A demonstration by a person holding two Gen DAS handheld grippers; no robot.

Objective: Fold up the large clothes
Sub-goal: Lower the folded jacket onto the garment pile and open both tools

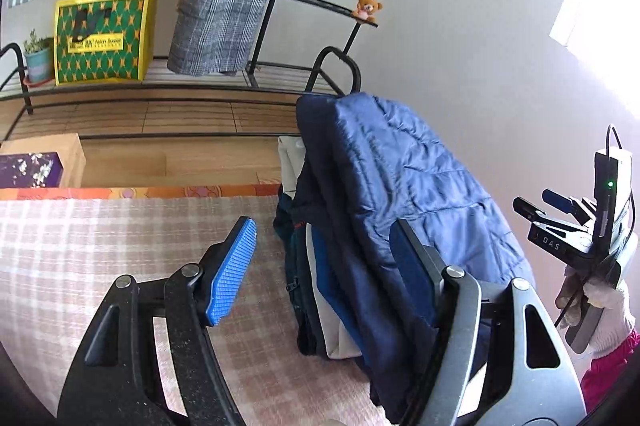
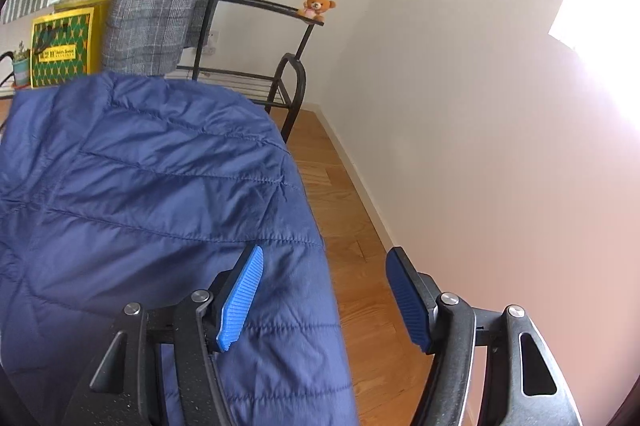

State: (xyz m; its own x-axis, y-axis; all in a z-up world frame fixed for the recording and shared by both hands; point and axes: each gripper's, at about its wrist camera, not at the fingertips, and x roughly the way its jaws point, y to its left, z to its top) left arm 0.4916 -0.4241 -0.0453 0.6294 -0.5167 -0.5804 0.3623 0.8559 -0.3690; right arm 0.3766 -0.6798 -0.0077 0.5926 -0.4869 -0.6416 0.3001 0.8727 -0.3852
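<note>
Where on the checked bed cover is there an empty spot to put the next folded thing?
The checked cover is bare to the left of the stack of folded clothes, from the left gripper up to the orange edge. The right side is crowded: the blue quilted jacket tops the stack, with the right gripper beside it.

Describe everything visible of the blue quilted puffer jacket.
The blue quilted puffer jacket is shiny, stitched in padded channels with a darker navy edge. It lies folded on top of a pile of other folded clothes at the edge of the checked blanket. No gripper pad presses on it.
</note>
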